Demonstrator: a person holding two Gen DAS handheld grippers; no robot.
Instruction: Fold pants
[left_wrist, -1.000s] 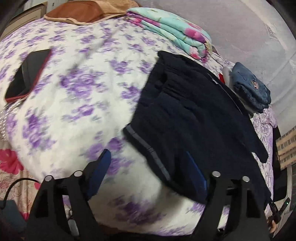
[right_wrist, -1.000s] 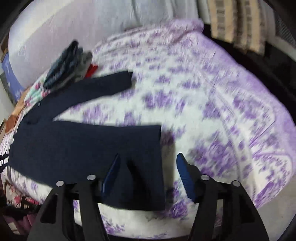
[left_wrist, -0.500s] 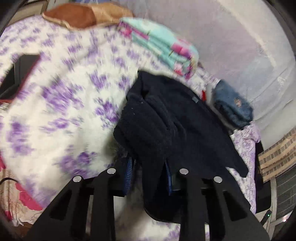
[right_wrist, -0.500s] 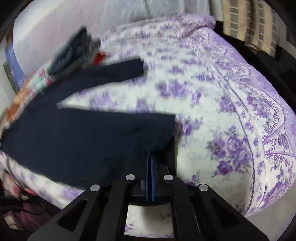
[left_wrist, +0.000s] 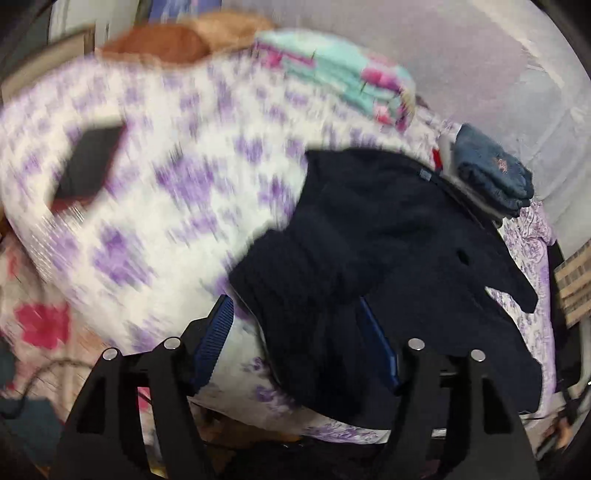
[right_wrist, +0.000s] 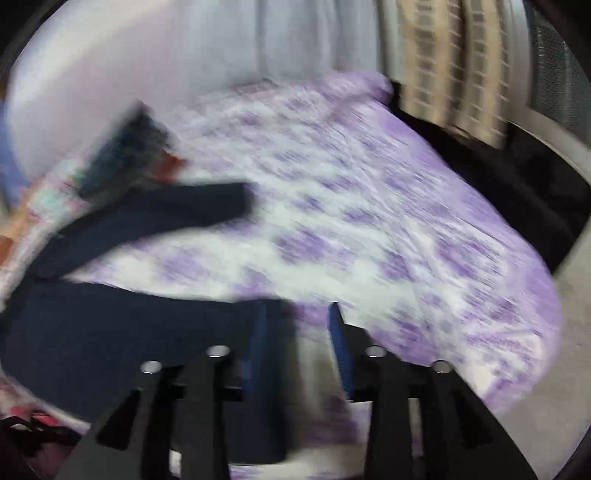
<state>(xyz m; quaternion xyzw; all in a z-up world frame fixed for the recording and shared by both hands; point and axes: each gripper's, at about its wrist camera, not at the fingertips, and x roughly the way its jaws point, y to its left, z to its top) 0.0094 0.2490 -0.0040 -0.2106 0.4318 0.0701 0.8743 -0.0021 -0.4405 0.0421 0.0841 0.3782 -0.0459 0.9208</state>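
my left jaws (left_wrist: 295, 343), just opening, are standing spread around the pants' (left_wrist: 388, 236) bunched waist at lower centre, my right jaws (right_wrist: 295, 336), also opening, are gaping at the cuff end (right_wrist: 269, 332), legs running toward upper left across the bed (right_wrist: 388, 229).

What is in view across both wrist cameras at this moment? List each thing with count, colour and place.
pants: one, dark navy, spread on the bed, waistband bunched near the left gripper
bedspread: one, white with purple flowers, covers the bed
folded blanket: one, teal and pink, far edge
folded jeans: one pile, blue, beyond the pants
flat dark object: one, black, left on the bedspread
brown cushion: one, far corner
left gripper: one, black with blue fingers, jaws just opening, pants fabric between them
right gripper: one, black with blue fingers, jaws just opening beside the pant leg end
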